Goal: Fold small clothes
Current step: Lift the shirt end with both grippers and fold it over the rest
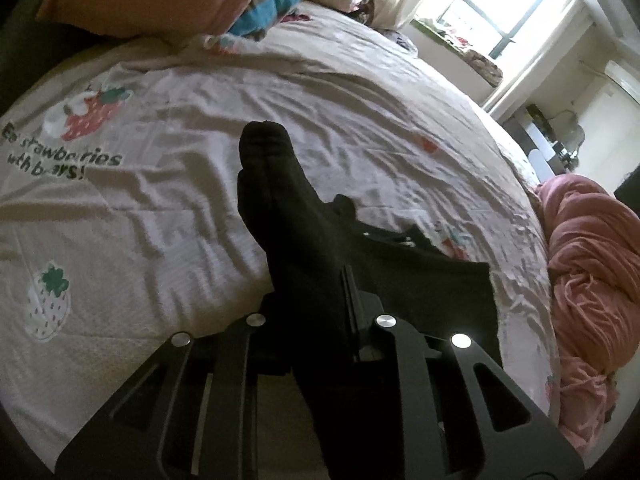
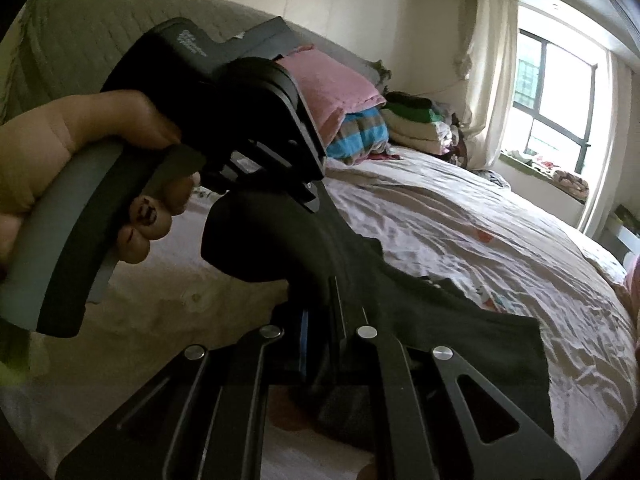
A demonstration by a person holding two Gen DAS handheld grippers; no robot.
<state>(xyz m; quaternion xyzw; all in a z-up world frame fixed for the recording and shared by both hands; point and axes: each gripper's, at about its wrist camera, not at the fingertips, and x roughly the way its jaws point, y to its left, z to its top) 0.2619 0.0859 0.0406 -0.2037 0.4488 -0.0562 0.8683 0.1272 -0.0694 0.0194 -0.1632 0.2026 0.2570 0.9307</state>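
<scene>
Black cloth, a small garment [image 1: 304,216], hangs over the bed [image 1: 180,208], pinched at two spots. Left gripper [image 1: 348,280] has its jaws nearly together on one edge, the fabric draping forward and to the right. Right gripper [image 2: 334,292] is clamped tight on another edge, the rest [image 2: 460,332] spilling right toward the sheet [image 2: 460,216]. A hand [image 2: 80,168] grips the left tool's handle [image 2: 68,248] in the right view. Strawberry prints [image 1: 90,114] dot the sheet; pink bedding [image 1: 592,264] lies heaped at the right, folded blankets [image 2: 360,120] stacked by the headboard [image 2: 72,36], near the window [image 2: 556,100].
</scene>
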